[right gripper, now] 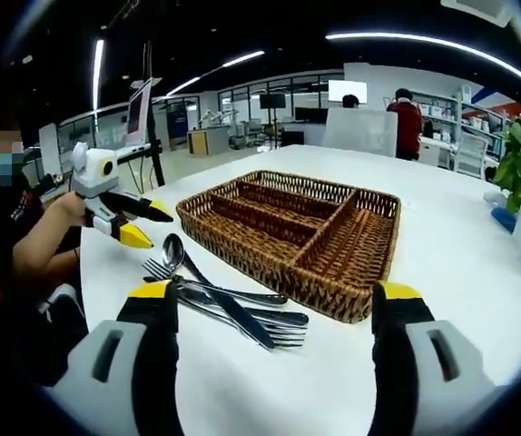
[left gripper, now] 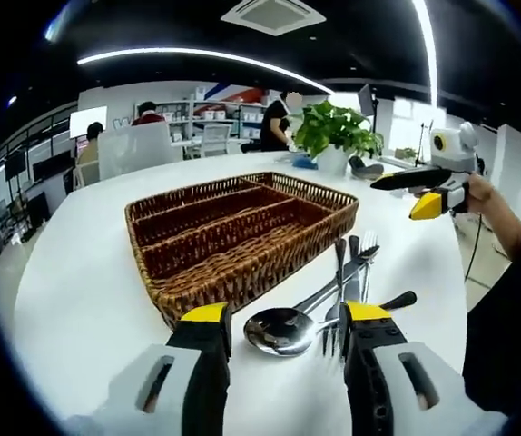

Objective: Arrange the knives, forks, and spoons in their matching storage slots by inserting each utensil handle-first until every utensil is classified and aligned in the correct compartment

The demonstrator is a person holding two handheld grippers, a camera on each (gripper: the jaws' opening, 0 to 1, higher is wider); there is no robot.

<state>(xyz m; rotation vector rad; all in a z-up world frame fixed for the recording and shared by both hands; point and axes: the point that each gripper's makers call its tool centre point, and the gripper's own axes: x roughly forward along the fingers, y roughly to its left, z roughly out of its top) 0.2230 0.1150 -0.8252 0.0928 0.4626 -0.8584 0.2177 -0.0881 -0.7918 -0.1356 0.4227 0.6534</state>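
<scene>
Resting on the white table (left gripper: 79, 291), the wicker cutlery tray (left gripper: 242, 232) sits just beside a loose pile of spoon (left gripper: 279, 329), forks (left gripper: 362, 259) and knife (right gripper: 229, 309). Left gripper (left gripper: 283, 331) and right gripper (right gripper: 270, 304) both gape wide, holding nothing.

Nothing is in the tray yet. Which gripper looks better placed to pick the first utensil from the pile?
Probably left. The left gripper sits open directly over the spoon in the utensil pile. The right gripper, also open, is farther back, facing the wicker tray.
</scene>
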